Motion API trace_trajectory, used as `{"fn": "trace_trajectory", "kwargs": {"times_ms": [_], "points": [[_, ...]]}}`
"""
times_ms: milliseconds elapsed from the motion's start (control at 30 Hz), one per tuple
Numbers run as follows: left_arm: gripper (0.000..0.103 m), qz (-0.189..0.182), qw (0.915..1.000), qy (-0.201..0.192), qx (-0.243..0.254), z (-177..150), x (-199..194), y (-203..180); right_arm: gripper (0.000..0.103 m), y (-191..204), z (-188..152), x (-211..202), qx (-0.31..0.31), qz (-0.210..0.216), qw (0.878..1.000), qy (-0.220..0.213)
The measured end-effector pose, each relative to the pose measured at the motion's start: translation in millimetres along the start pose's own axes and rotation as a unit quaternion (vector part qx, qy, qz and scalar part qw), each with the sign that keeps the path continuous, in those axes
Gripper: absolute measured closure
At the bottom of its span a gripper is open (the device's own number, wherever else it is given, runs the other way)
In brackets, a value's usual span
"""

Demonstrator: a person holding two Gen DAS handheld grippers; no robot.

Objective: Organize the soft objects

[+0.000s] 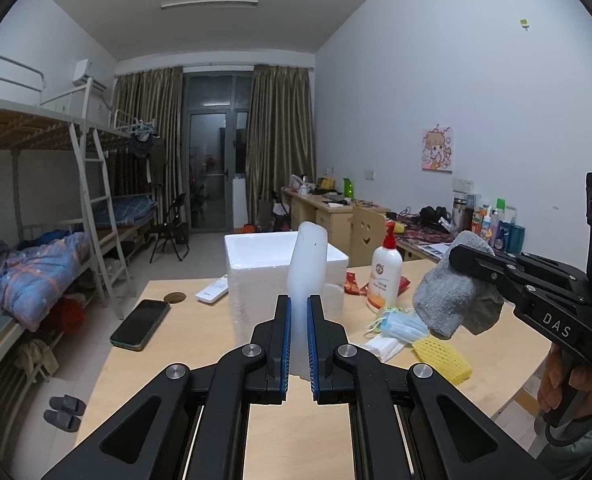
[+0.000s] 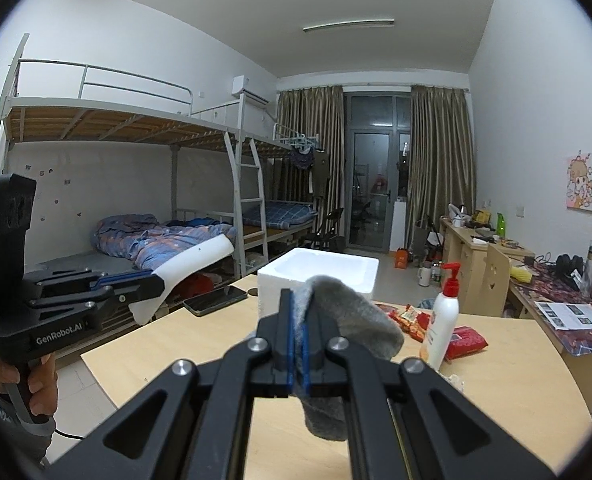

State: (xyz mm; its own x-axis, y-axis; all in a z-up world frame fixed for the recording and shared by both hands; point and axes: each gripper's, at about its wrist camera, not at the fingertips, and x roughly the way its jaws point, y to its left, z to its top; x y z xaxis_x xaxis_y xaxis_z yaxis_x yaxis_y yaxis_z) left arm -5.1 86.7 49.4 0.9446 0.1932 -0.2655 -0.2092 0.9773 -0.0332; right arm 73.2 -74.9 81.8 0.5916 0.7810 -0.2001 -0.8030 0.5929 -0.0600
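My left gripper point(image 1: 299, 304) is shut on a white foam sheet point(image 1: 305, 268) that stands up between its fingers, above the wooden table point(image 1: 148, 364). It also shows in the right wrist view point(image 2: 158, 280) with the white foam sheet point(image 2: 194, 266) curving up to the right. My right gripper point(image 2: 297, 300) is shut on a grey sock point(image 2: 359, 328) that hangs over and under its fingers. In the left wrist view the right gripper point(image 1: 455, 254) holds the grey sock point(image 1: 447, 300) above the table's right side. A white foam box point(image 1: 256, 264) stands open on the table ahead; it also shows in the right wrist view point(image 2: 319, 276).
On the table lie a black phone point(image 1: 140, 325), a white remote point(image 1: 212, 293), a pump bottle point(image 1: 383, 276), red snack packets point(image 2: 465, 342), blue face masks point(image 1: 403, 326), white tissues point(image 1: 383, 346) and a yellow foam net point(image 1: 441, 356). Bunk beds point(image 2: 144, 128) stand at left, desks point(image 2: 471, 246) at right.
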Motion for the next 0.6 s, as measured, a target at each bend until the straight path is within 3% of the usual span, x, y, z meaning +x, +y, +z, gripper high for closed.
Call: {"fn": "trace_trajectory", "kwargs": {"times_ms": [600], "points": [[0.095, 0.019, 0.9996, 0.017, -0.011, 13, 34, 28, 0.098, 0, 13, 39, 0.003, 0.022, 1.0, 0.014]]}}
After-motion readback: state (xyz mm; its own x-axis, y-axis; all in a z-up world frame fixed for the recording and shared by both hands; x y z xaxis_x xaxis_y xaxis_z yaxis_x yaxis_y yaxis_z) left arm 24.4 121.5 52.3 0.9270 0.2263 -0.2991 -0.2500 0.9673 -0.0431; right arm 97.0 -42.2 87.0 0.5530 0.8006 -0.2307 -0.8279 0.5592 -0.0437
